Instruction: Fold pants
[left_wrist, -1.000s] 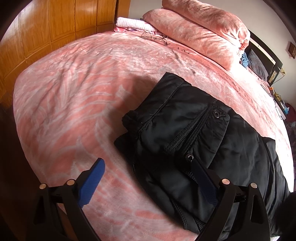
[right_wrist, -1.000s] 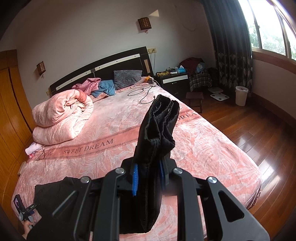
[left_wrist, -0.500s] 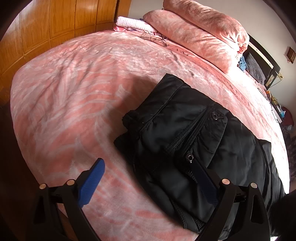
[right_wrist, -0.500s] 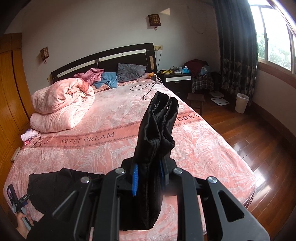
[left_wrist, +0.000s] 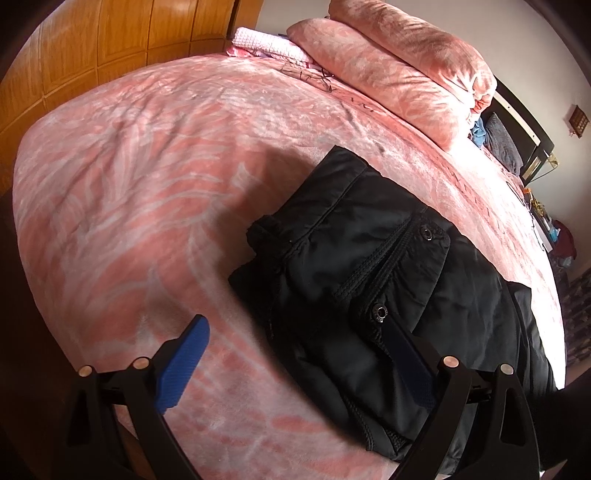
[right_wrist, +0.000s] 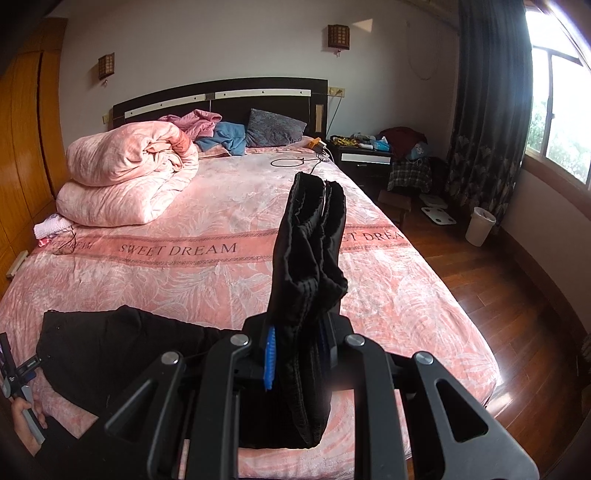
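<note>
Black pants (left_wrist: 373, 280) lie on the pink bedspread (left_wrist: 147, 177), waist end with zip pockets and snaps toward me in the left wrist view. My left gripper (left_wrist: 295, 354) hovers open above them, one blue pad over bare bedspread, the other over the pocket. My right gripper (right_wrist: 295, 354) is shut on the bunched leg ends of the pants (right_wrist: 310, 258), which stick up between its blue pads. The rest of the pants (right_wrist: 110, 350) trails left across the bed toward a hand (right_wrist: 26, 424) that holds the left gripper.
A rolled pink duvet (right_wrist: 125, 173) sits near the dark headboard (right_wrist: 221, 96) with pillows and clothes. A wooden wardrobe (left_wrist: 110, 40) stands by the bed's left side. On the right are a cluttered nightstand (right_wrist: 365, 155), a white bin (right_wrist: 479, 226) and wooden floor (right_wrist: 498, 295).
The right gripper has swung sideways with the pants' leg ends, so more of the bed and the spread pants shows at left. The left gripper has barely moved.
</note>
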